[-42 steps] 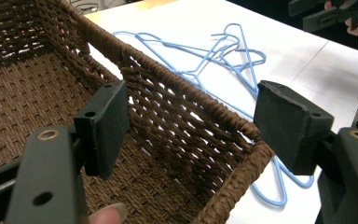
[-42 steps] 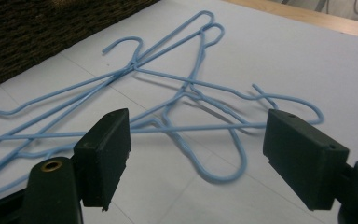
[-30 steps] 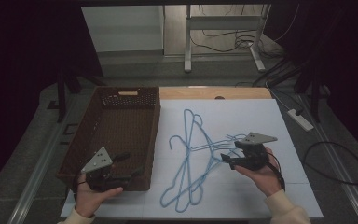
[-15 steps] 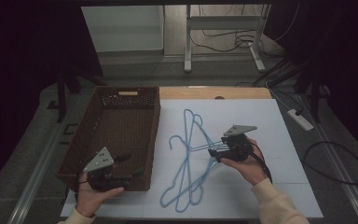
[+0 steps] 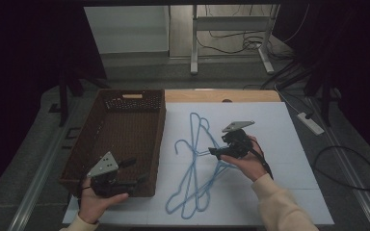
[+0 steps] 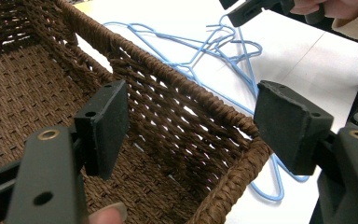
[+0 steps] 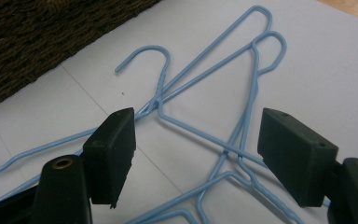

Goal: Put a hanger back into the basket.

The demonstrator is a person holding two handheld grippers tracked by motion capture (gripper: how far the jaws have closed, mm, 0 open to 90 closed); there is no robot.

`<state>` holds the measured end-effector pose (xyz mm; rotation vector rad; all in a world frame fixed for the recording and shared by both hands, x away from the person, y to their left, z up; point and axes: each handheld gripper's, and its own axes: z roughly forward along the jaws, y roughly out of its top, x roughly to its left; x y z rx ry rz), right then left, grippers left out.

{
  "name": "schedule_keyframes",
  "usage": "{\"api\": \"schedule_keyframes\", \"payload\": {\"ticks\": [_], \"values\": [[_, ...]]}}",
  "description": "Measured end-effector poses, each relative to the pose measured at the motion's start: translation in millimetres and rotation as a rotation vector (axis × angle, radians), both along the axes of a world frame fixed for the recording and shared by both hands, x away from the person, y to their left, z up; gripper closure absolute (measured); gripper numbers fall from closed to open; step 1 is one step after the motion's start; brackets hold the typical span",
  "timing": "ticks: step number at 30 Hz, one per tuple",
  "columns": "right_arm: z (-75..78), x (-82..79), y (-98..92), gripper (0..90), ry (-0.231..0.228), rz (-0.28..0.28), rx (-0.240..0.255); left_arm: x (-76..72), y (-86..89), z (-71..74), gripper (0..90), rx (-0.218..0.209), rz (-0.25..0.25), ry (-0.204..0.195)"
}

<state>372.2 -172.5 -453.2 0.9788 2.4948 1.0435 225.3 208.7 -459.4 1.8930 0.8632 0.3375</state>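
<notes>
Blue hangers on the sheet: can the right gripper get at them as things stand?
Probably yes: the right gripper hangs open just over the tangled blue hangers, with nothing between its jaws and the wires.

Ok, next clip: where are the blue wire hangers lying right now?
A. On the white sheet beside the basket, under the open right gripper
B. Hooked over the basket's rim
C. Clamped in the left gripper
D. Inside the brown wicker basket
A. The blue wire hangers lie tangled on the white sheet, right of the wicker basket, with the right gripper open just above them.
</notes>
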Motion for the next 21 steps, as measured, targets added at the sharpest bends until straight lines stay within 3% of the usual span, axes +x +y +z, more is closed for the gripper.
{"api": "schedule_keyframes", "payload": {"ticks": [21], "values": [[-16.0,23.2,30.7,30.2,0.052,0.015,-0.059,0.4,-0.2,0.4,28.1,0.002,-0.005,-0.001]]}}
